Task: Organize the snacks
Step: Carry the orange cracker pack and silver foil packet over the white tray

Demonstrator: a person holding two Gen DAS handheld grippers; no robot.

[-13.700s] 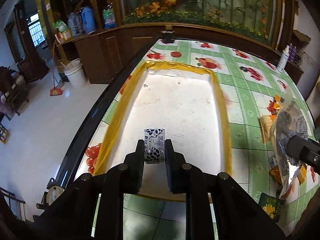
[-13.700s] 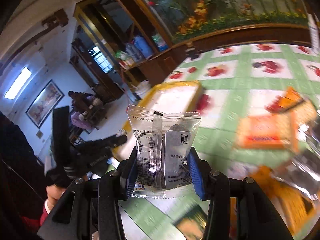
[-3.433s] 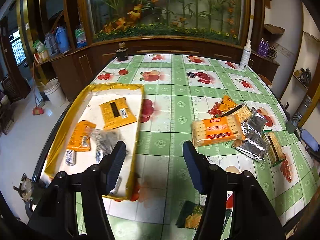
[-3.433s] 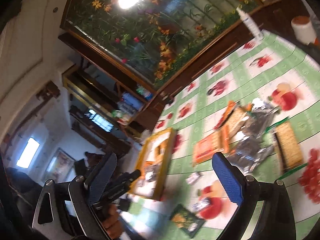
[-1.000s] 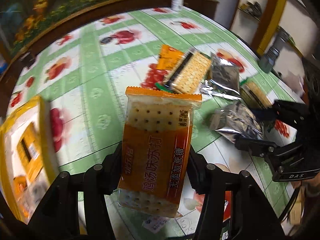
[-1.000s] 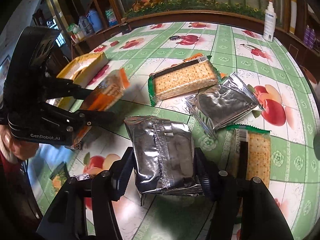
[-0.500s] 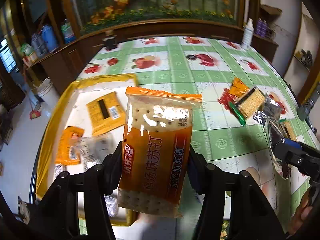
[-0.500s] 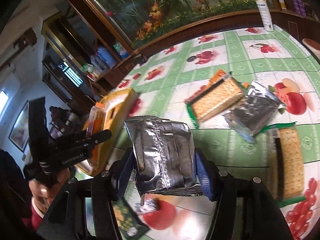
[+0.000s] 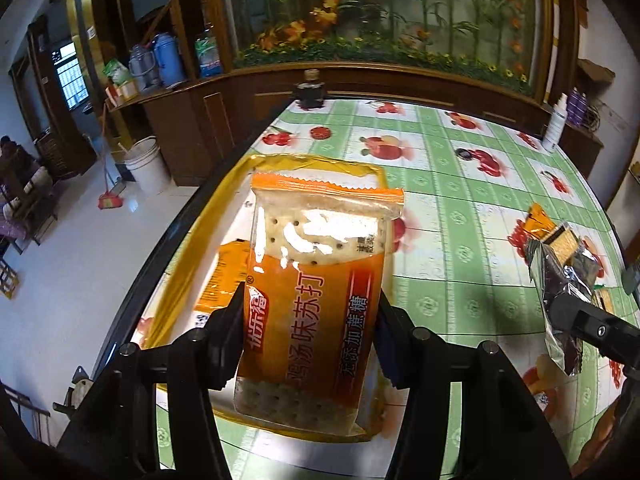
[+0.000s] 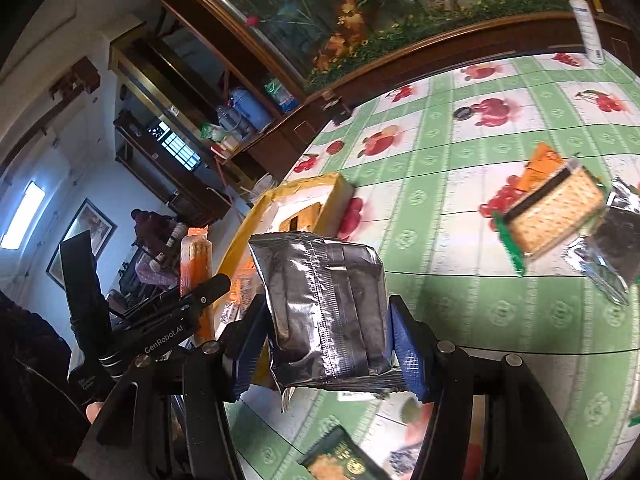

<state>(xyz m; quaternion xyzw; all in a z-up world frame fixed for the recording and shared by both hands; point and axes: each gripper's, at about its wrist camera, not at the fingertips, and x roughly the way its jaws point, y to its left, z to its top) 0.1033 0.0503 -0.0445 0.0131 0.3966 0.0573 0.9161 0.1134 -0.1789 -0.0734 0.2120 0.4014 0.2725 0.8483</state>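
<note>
The left gripper (image 9: 310, 320) jaws squeeze the orange cracker pack (image 9: 316, 300) over the yellow tray (image 9: 192, 256). The right gripper (image 10: 326, 344) jaws hug a silver pack (image 10: 324, 308) (light, crinkly, likely breakable inside) above the tabletop (image 10: 460, 300).

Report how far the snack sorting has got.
Done: a few packets, one an orange packet, lie in the yellow tray. In hand: the left gripper holds an orange cracker pack, the right gripper a silver pack. Left: a green-edged cracker pack and another silver packet on the table.
</note>
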